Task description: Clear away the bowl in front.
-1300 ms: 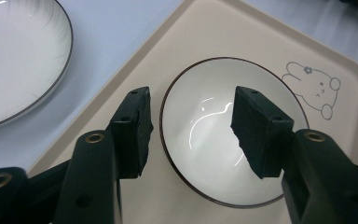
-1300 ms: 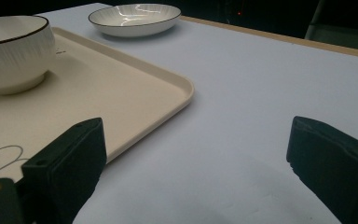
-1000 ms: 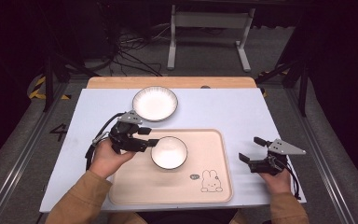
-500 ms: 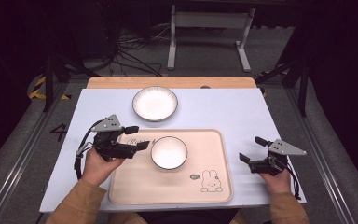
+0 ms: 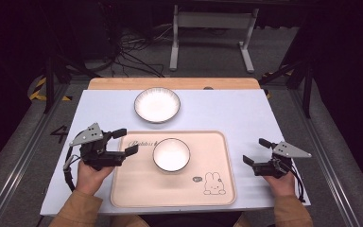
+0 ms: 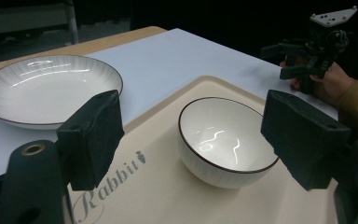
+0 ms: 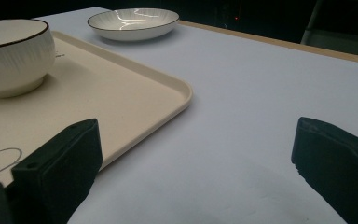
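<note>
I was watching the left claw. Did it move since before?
Yes. The left gripper has pulled back from the plate toward the person and out to the left, and now sits open by the tray's left edge.

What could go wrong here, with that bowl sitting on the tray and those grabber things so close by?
1. The left hand-held gripper sits open over the tray's left edge, pointing at the bowl. Closing off-centre on the smooth rim might tip or slide the bowl.
2. The tray lies loose on the table sheet, so a push on the bowl could shift the tray too.
3. The plate lies just beyond the tray; a wide swing of that gripper could clip it.
</note>
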Action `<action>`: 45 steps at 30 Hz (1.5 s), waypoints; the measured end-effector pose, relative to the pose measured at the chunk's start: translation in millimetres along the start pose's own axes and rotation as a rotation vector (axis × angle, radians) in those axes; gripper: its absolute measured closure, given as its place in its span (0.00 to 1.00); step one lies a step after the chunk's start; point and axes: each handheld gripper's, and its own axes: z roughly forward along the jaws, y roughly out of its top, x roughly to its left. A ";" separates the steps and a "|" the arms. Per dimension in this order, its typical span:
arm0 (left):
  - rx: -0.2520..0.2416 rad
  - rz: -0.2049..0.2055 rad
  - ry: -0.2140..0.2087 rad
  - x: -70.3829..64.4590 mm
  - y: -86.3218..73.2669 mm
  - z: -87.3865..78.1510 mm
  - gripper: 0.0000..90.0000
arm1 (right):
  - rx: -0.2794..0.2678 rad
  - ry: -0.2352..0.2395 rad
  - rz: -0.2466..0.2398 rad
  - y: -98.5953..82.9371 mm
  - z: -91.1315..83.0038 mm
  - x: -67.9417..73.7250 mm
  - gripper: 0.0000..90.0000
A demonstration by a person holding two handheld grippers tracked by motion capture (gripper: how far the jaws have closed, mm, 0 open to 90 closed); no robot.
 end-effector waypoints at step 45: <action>-0.056 -0.127 0.161 22.5 -82.3 -24.0 0.15 | -0.064 0.023 -0.004 -0.9 -2.7 1.3 0.01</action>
